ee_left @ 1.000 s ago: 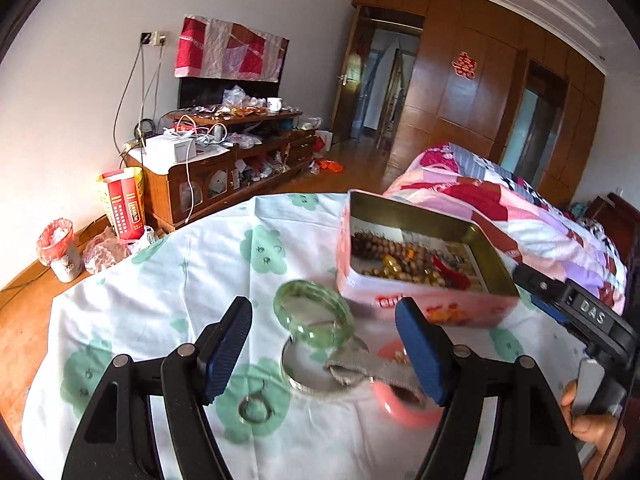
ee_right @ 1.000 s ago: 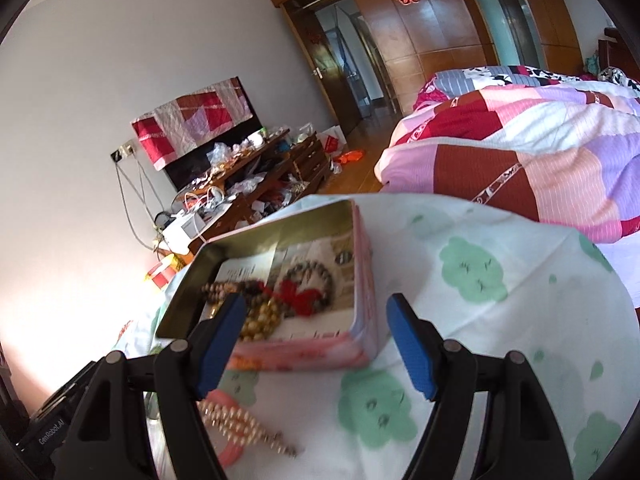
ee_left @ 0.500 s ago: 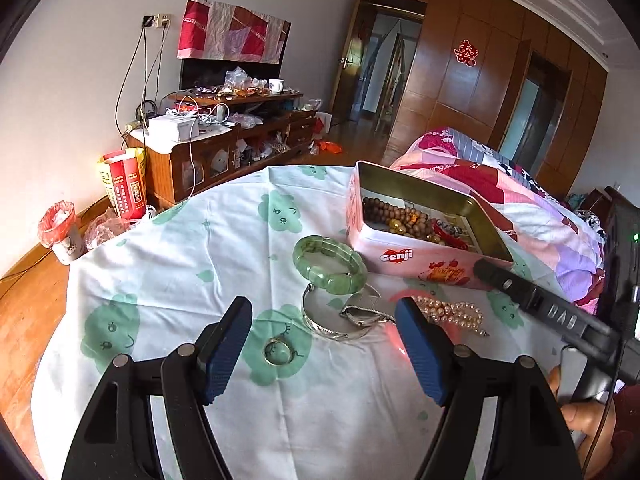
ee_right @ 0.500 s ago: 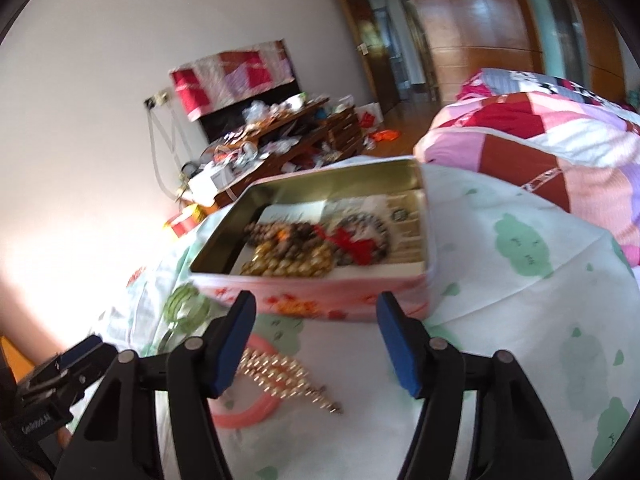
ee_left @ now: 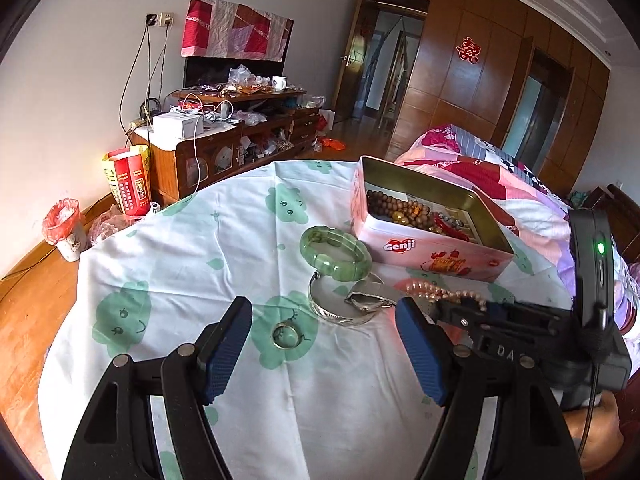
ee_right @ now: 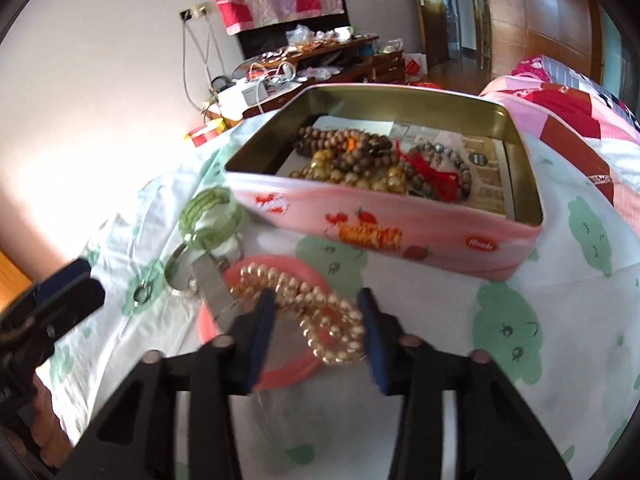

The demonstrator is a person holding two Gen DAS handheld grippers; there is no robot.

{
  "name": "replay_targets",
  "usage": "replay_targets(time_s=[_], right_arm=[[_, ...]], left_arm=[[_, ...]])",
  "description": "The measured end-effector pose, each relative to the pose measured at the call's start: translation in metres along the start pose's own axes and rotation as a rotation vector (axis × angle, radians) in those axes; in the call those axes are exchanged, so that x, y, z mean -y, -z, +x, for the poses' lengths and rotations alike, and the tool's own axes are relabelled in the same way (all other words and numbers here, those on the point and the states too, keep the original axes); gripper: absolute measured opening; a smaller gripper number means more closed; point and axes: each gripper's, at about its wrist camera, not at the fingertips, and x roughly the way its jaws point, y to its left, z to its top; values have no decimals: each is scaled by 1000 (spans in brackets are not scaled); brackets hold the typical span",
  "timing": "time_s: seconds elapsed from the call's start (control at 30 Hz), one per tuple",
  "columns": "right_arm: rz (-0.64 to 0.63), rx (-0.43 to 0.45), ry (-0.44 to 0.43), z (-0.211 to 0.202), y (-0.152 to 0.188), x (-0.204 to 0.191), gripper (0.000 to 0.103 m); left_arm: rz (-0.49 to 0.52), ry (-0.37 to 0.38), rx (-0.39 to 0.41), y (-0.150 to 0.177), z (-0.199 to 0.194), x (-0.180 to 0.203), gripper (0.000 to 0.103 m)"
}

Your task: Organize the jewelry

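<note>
A pearl strand [ee_right: 288, 286] lies across a pink bangle [ee_right: 288, 368] in front of the open pink tin [ee_right: 400, 224], which holds several bead bracelets. My right gripper [ee_right: 316, 312] is low over the strand. Its jaws are closing, with the pearls between the pads and no firm pinch visible. In the left wrist view the right gripper [ee_left: 448, 306] reaches in beside the pearl strand [ee_left: 432, 291]. My left gripper [ee_left: 322, 312] hovers open and empty above the cloth, short of a small ring [ee_left: 285, 336], a silver bangle [ee_left: 340, 316] and a green bangle [ee_left: 335, 254].
The round table wears a white cloth with green prints [ee_left: 200, 248]. The tin [ee_left: 432, 248] stands at the far right of it. A bed with a patchwork quilt [ee_left: 500, 176] lies behind, and a cluttered wooden cabinet [ee_left: 224, 148] stands along the wall.
The right gripper has tipped down and dropped onto the pearl strand, and its jaws have narrowed around it. In the left view it has slid in from the right. The left gripper stays open.
</note>
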Motion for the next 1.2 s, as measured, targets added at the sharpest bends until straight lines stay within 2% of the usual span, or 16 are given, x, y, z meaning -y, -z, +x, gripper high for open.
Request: replay_targets(time_s=[0.07,0.23,0.5,0.67,0.77,0.8,0.87,0.9,0.93,1.03,1.1,1.2], right_arm=[[-27,-12,26,-3,7,-6,22],[-17,15,-13,-24,22,-12,16],[24,136,-62,-61,30,-13,16],[126,228,-85,-76,25,6,16],[168,280,-51,-81,22,17,16],[179,287,-45,-80,22,19,16],[198,289,-44,-75,23,22,16],[211,283,-40,-70,24,24,16],[226,276,-49,-70,24,27,16],[252,298,-69,-74,26,32,16],[252,297,-79,-74,27,34,16],[246,293,-93,-75,27,33,16]], left_arm=[[1,0,-2,-1,0,0,74],[12,2,-8,1,0,1,74],[74,5,-20,2,1,15,74],[83,78,-40,-2,5,34,74],[107,108,-56,-6,13,53,74],[116,109,-61,-7,16,58,69],[138,87,-101,-6,30,69,53],[143,59,-146,-4,41,72,41],[131,48,-180,-2,49,72,38],[125,40,-205,-3,56,70,38],[141,-2,-209,-4,57,71,39],[121,5,-213,-4,54,66,36]])
